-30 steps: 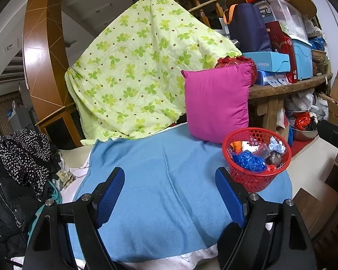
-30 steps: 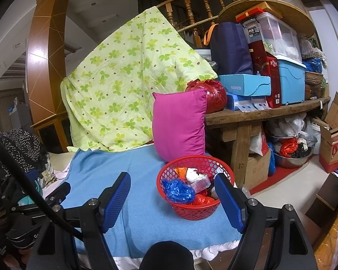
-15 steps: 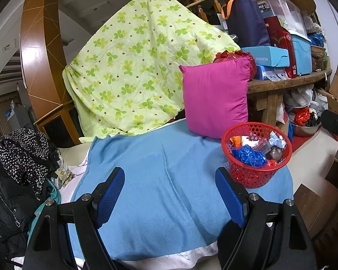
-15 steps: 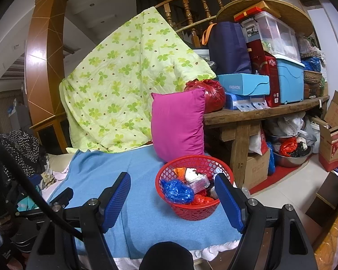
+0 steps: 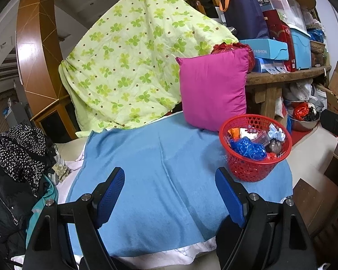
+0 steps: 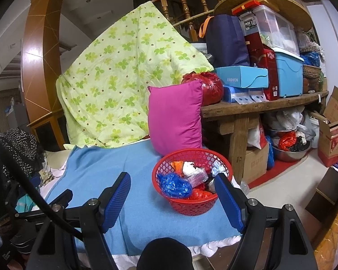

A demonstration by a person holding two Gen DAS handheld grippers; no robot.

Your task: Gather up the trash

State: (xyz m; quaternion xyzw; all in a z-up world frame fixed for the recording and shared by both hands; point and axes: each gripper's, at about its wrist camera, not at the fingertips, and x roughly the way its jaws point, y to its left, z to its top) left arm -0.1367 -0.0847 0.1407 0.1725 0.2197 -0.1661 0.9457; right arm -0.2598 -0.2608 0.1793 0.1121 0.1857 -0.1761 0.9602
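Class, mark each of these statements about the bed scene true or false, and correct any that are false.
1. The red basket holds a crumpled blue plastic bag. True.
2. The left gripper is shut on a piece of trash. False: it is open and holds nothing.
3. The pink pillow stands behind the basket. True.
4. The basket sits on the floor. False: it rests on the blue blanket.
5. The right gripper is open and empty. True.
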